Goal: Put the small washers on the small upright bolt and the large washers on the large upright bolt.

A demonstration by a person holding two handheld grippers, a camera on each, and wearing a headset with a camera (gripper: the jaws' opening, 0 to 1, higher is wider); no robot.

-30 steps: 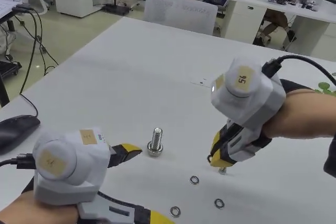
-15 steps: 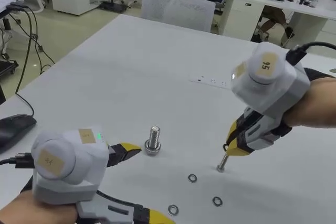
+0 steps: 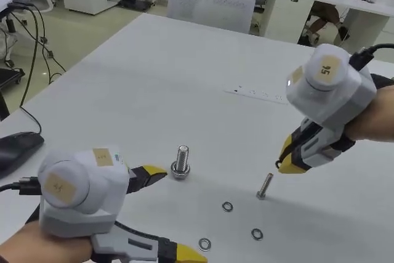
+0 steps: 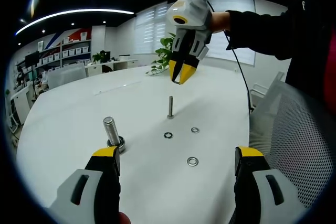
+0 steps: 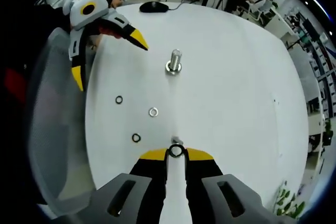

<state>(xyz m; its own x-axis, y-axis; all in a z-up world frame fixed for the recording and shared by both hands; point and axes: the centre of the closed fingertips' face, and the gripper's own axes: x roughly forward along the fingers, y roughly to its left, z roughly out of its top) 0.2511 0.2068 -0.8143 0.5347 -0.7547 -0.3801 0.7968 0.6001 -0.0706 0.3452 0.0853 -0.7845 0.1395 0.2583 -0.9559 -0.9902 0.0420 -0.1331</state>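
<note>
- We see the left gripper [image 3: 171, 214] low over the near left of the white table [image 3: 154, 78]. Its 2 yellow-tipped jaws are spread wide with nothing between them.
- Its upper tip points toward the large bolt [image 3: 181, 159], just beside it and not touching.
- The large bolt stands upright, thread up, with a wider metal collar at its foot. We cannot tell whether that collar is a washer or the bolt's own head.
- The right gripper [image 3: 286, 167] hangs in the air above and to the right of the small bolt [image 3: 265, 186], close to its top but apart from it.
- In the right gripper view its jaws stand almost together, leaving a narrow gap. A dark ring, the held washer [image 5: 176, 151], sits pinched between the 2 tips, and we cannot tell whether it is small or large.
- The small bolt stands upright on the table, well to the right of the large bolt.
- 3 more washers lie flat on the table, on our side of the bolts:
  - washer 1 [image 3: 227, 206] lies between the 2 bolts;
  - washer 2 [image 3: 257, 234] lies just in front of the small bolt;
  - washer 3 [image 3: 204, 244] lies near the left gripper's lower tip.
- All 3 lie apart from each other and from the bolts.
- Farther back on the table lies a white power strip [image 3: 258, 95], and a grey chair [image 3: 212, 7] stands at the far edge.
</note>
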